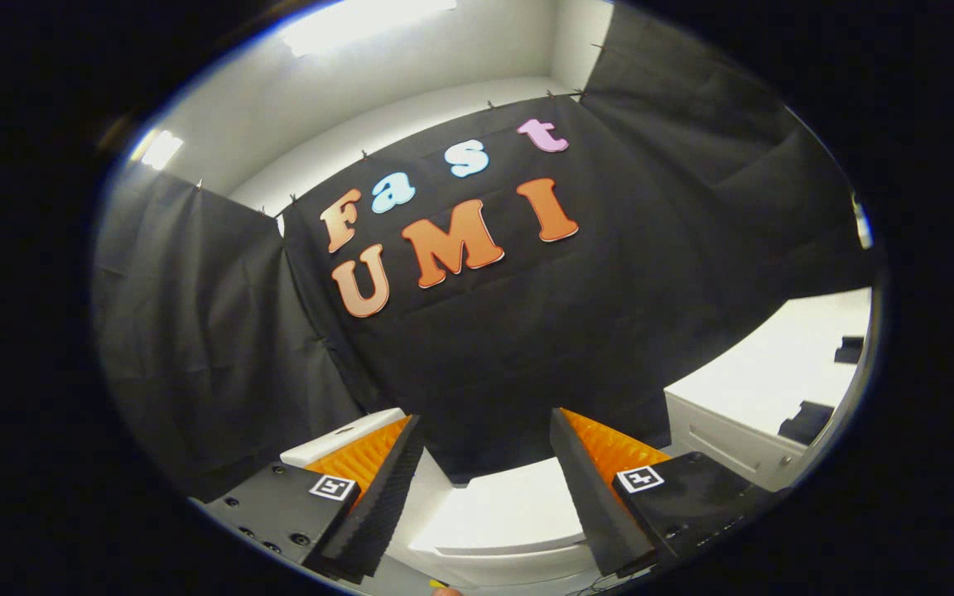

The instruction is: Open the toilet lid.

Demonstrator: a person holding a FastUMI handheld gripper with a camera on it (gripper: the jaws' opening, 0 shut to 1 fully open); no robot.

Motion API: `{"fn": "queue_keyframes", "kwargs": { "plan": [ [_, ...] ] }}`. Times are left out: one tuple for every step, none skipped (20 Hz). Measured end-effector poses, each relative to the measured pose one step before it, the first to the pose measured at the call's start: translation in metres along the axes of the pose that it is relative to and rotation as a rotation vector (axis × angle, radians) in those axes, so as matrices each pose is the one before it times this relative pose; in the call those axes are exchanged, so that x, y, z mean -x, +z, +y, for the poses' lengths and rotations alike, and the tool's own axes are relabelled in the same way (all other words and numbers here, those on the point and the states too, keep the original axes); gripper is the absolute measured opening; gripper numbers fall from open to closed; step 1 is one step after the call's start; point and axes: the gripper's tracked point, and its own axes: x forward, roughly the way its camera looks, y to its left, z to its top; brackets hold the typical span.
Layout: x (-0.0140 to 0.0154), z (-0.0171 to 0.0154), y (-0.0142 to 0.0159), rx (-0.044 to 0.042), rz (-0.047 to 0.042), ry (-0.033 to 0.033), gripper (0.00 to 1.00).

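Black cloth (527, 331) hangs as the booth's wall straight ahead of me, draped in folds, with a pale plaster wall and bright ceiling lights (361, 25) above it. Low down, between and just beyond my two fingers, sits the white glossy toilet (502, 521), and what I take for its smooth white plastic lid (510, 509) lies flat and closed, its rounded front edge showing as a pale lip beneath my fingertips. A white block behind my left finger looks like part of the cistern (344, 439), though I cannot be sure. Off to my right stands a white cabinet-like counter (742, 414) with a few small dark objects (808, 418) on it that are too blurred to name. My gripper (485, 447) is spread wide, both fingers apart with nothing between them and nothing touched; the ridged pads (609, 451) face each other across the gap. I judge I am held tilted upward and above the lid because this is the approach, lined up so the lid's front edge falls in the open gap. The wide spread makes sense, since a thin lid edge needs room for one finger to slip under it. Next I would dip down and forward to the front lip; the risk is sliding off that slick rounded plastic.
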Motion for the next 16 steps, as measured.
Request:
{"fn": "queue_keyframes", "kwargs": {
  "plan": [
    [-0.00262,-0.00914,-0.00975,-0.0311,-0.00717,-0.01124,0.98],
    [-0.00255,-0.01036,-0.00673,-0.02935,-0.00795,-0.01046,0.99],
    [0.00016,-0.0096,-0.01159,-0.03099,0.01243,-0.00815,0.99],
    [-0.00241,-0.00821,-0.0111,-0.03624,0.00606,-0.00751,0.99],
    [-0.00236,-0.00887,-0.01068,-0.04488,0.00508,-0.00604,0.98],
    [-0.00209,-0.00738,-0.01006,-0.0492,0.00324,-0.00377,0.99],
    [0.00164,-0.00988,-0.01321,-0.04927,0.01709,-0.00727,0.99],
    [0.00131,-0.01258,-0.01509,-0.04401,0.01464,-0.01167,0.98],
    [-0.002,-0.01366,-0.0114,-0.04265,0.00771,-0.01654,0.98],
    [-0.00096,-0.01288,-0.01326,-0.04059,0.02048,-0.017,0.98],
    [-0.00298,-0.01345,-0.01204,-0.03584,0.01375,-0.0172,0.98],
    [-0.00167,-0.01246,-0.00739,-0.03286,0.01194,-0.02061,0.99],
    [-0.00206,-0.01084,-0.00515,-0.03132,0.00523,-0.01325,0.99],
    [0.00112,-0.00741,-0.00363,-0.02653,0.00005,-0.00764,0.99],
    [-0.00206,-0.00694,-0.00283,-0.02622,-0.00065,-0.00515,0.99],
    [-0.00229,-0.00667,-0.00311,-0.02613,0.00202,-0.00473,0.99]
  ]
}}
